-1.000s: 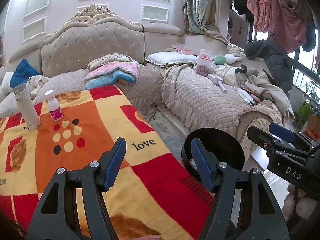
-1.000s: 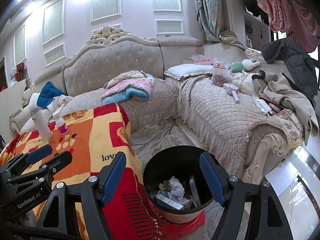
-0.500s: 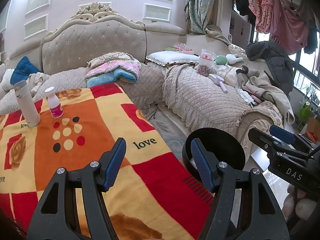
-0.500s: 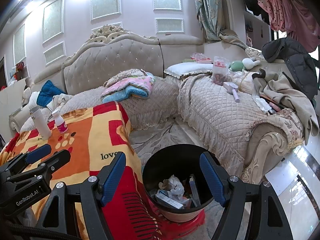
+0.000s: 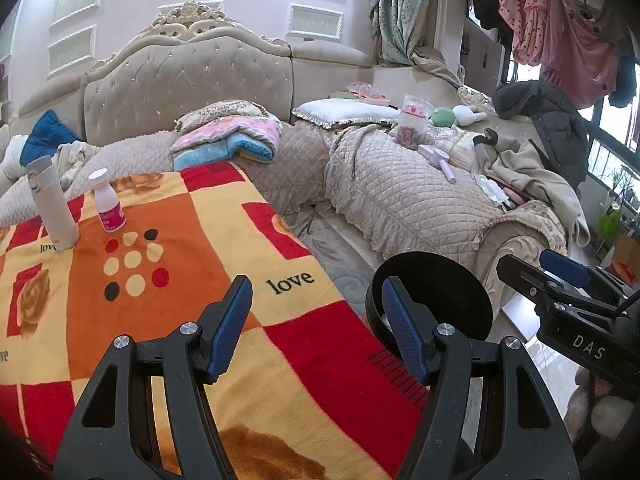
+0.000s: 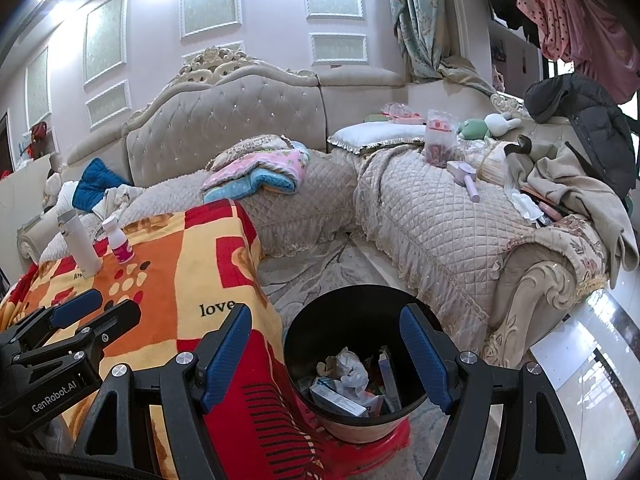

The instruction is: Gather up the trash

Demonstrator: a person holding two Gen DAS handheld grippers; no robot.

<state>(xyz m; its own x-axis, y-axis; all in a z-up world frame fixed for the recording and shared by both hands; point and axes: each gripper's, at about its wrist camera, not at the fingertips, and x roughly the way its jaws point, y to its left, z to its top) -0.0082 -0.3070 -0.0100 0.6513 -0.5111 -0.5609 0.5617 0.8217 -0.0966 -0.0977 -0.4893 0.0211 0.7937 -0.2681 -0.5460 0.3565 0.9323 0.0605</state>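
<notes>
While we are holding both grippers out over the table, the left gripper is hanging above the patchwork blanket with its blue-padded jaws spread apart and nothing between them. We are seeing the right gripper in the same state, jaws wide and empty, poised over the black trash bin that is standing on the floor just beside the table's red corner.

Inside the bin we are finding the collected trash: a crumpled white paper, a small flat box and some upright cards or packets we cannot identify further. From the left wrist view only the bin's dark rim is showing, partly behind the right finger.

On the far side of the blanket a white bottle is standing upright, and a small white bottle with a pink label is standing just beside it, the two apart. We are not seeing any loose litter on the blanket near either gripper.

Beyond the table a tufted beige sofa is wrapping around the corner, carrying folded pink and blue blankets, a clear snack bag, a lilac brush and a dark jacket draped at the far end.
</notes>
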